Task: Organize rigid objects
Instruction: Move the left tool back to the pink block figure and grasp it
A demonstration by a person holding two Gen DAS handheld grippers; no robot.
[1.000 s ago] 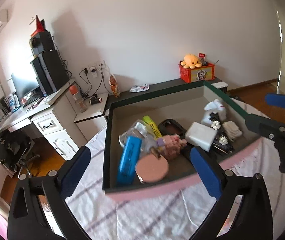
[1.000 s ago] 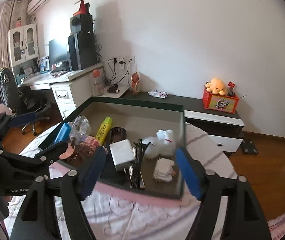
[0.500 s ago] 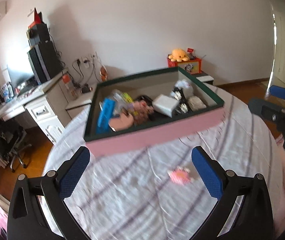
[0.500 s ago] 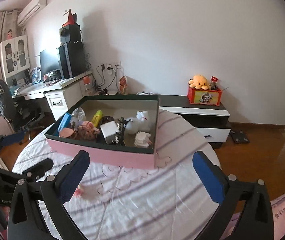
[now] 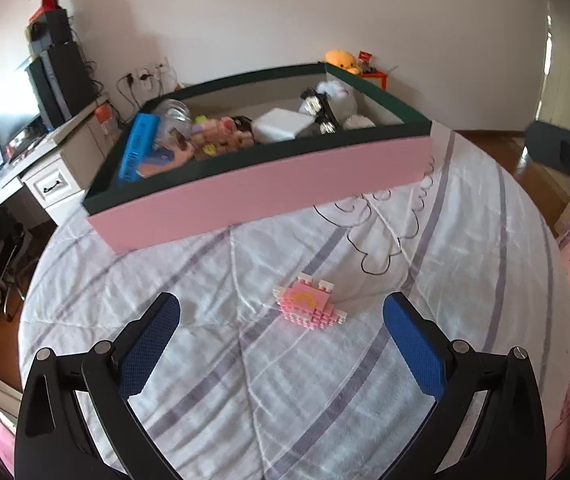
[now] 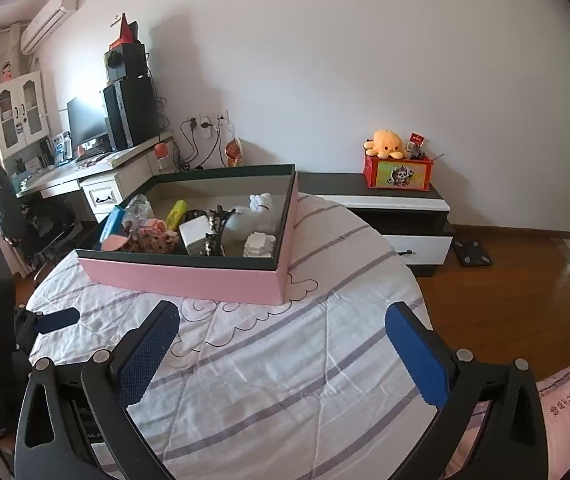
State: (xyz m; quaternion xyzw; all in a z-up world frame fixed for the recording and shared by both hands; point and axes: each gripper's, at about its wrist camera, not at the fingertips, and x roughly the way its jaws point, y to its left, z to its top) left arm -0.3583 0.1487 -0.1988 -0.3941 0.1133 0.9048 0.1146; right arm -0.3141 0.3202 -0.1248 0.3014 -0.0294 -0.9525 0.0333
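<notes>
Left claw [image 5: 281,332], wide open and empty, is aimed at the light, brittle pink brick toy [image 5: 310,307], lower centre; its flat sides are best gripped.

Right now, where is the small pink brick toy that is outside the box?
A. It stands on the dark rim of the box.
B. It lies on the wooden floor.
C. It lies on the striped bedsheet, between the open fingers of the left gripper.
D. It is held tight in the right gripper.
C: in the left wrist view the pink brick toy rests on the striped bedsheet, ahead of the open left gripper and clear of the pink box.
</notes>
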